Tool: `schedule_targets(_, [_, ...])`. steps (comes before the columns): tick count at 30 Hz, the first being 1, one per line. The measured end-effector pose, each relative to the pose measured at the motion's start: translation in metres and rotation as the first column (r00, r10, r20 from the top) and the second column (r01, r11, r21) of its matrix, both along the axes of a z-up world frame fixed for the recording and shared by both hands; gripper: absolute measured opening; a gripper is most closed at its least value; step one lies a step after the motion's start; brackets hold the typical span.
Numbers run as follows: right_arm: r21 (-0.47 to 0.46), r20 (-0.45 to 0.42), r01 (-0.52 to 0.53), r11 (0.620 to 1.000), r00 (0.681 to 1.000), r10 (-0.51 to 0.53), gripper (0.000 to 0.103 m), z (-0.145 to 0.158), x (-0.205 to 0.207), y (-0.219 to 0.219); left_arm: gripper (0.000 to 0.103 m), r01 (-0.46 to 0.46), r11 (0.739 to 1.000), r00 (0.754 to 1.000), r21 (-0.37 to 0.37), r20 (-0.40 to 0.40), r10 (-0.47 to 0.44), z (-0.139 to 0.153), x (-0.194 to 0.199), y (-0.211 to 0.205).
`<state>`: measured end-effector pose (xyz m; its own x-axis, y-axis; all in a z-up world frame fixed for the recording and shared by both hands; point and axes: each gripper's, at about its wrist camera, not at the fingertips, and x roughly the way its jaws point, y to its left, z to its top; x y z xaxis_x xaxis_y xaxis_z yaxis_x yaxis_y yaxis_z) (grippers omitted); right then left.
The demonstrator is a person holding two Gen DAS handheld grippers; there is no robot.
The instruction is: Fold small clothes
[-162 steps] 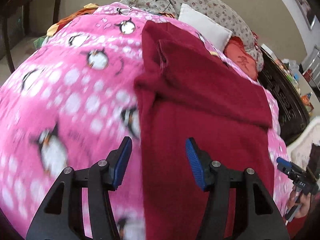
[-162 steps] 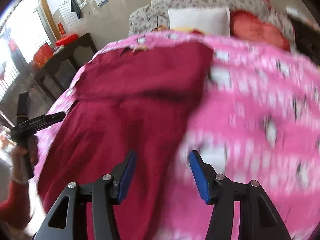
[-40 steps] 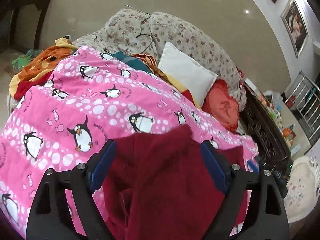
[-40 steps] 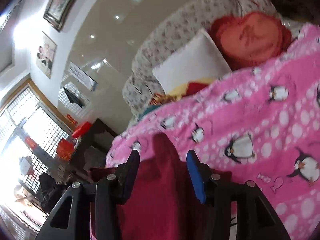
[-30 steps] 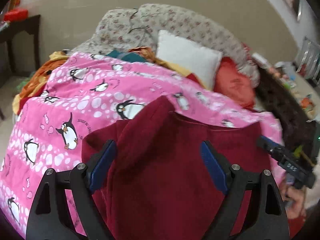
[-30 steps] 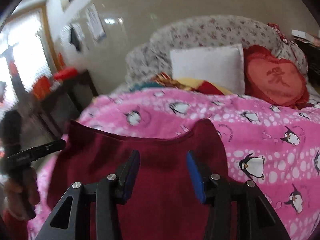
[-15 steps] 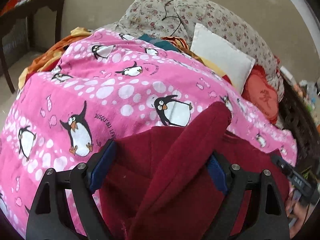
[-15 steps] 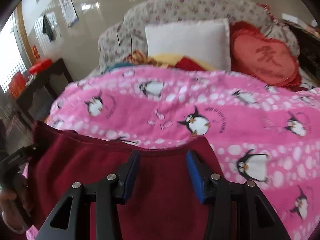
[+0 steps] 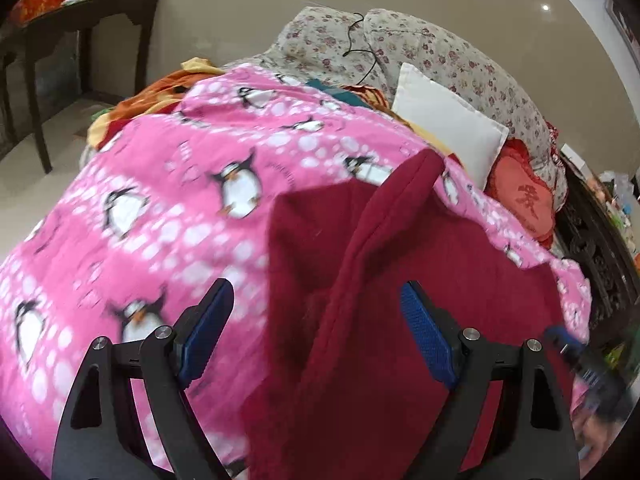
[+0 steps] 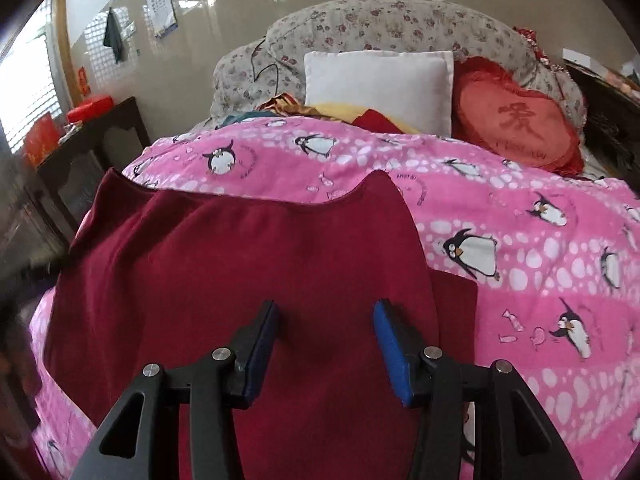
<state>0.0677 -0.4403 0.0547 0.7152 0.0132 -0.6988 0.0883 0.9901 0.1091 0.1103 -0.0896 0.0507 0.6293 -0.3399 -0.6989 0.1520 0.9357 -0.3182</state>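
A dark red garment (image 9: 400, 288) lies on a pink penguin blanket (image 9: 168, 184) over a bed. In the left wrist view a folded edge of it stands up as a ridge between my fingers. My left gripper (image 9: 316, 332) is open, its blue pads on either side of the cloth. In the right wrist view the garment (image 10: 248, 264) is spread wide, its upper hem sagging between two raised corners. My right gripper (image 10: 324, 352) is open just above the cloth. The right gripper shows blurred at the left wrist view's lower right (image 9: 584, 364).
A white pillow (image 10: 376, 84), a red heart cushion (image 10: 516, 120) and a floral bolster (image 10: 392, 28) sit at the bed's head. A dark side table (image 9: 80, 28) stands left of the bed. Dark carved furniture (image 9: 600, 248) lines the right side. Orange and yellow cloths (image 9: 152, 96) lie beyond the blanket.
Both grippers have lowered toward the bed with the garment. The red cloth now rests spread on the blanket, and both views look down more closely at it.
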Motion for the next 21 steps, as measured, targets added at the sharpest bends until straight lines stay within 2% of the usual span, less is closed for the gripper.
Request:
schedule_targets(2, [0.068,0.056,-0.087,0.994,0.995,0.083,0.048,0.017,0.007,0.021,0.086,-0.003,1.0,1.0,-0.001,-0.008,0.003,-0.006,-0.008,0.008])
schedule_targets(4, [0.087,0.081,-0.174,0.981,0.983,0.167,0.048,0.026,0.02,0.052,0.086,-0.014,0.999,1.0,-0.034,-0.022,0.013,-0.013,-0.015,0.02])
schedule_targets(7, [0.124,0.079,-0.319,0.94,0.947,0.311,0.048,0.026,0.05,0.109,0.085,-0.018,0.996,0.998,-0.089,-0.054,0.014,-0.028,-0.024,0.034])
schedule_targets(8, [0.109,0.072,-0.343,0.933,0.939,0.337,0.048,0.024,0.061,0.127,0.085,-0.012,0.995,0.999,-0.1,-0.048,0.007,-0.03,-0.026,0.036])
schedule_targets(10, [0.026,0.054,-0.35,0.937,0.936,0.348,0.048,0.019,0.084,0.16,0.086,0.007,0.995,1.0,-0.098,-0.017,-0.009,-0.03,-0.031,0.036])
schedule_targets(13, [-0.123,0.024,-0.301,0.946,0.952,0.307,0.032,0.009,0.116,0.192,0.086,0.022,0.996,1.0,-0.088,0.008,-0.021,-0.032,-0.035,0.035])
schedule_targets(14, [-0.159,0.012,-0.284,0.945,0.957,0.29,0.029,0.005,0.128,0.201,0.086,0.027,0.997,1.0,-0.079,0.017,-0.025,-0.033,-0.036,0.034])
schedule_targets(16, [-0.142,-0.018,-0.311,0.94,0.95,0.312,0.024,-0.005,0.146,0.214,0.086,0.041,0.997,0.999,-0.061,0.033,-0.039,-0.034,-0.038,0.032])
schedule_targets(21, [-0.149,-0.044,-0.343,0.927,0.939,0.34,0.023,-0.025,0.17,0.232,0.086,0.056,0.994,0.998,-0.097,0.032,-0.053,-0.036,-0.035,0.039])
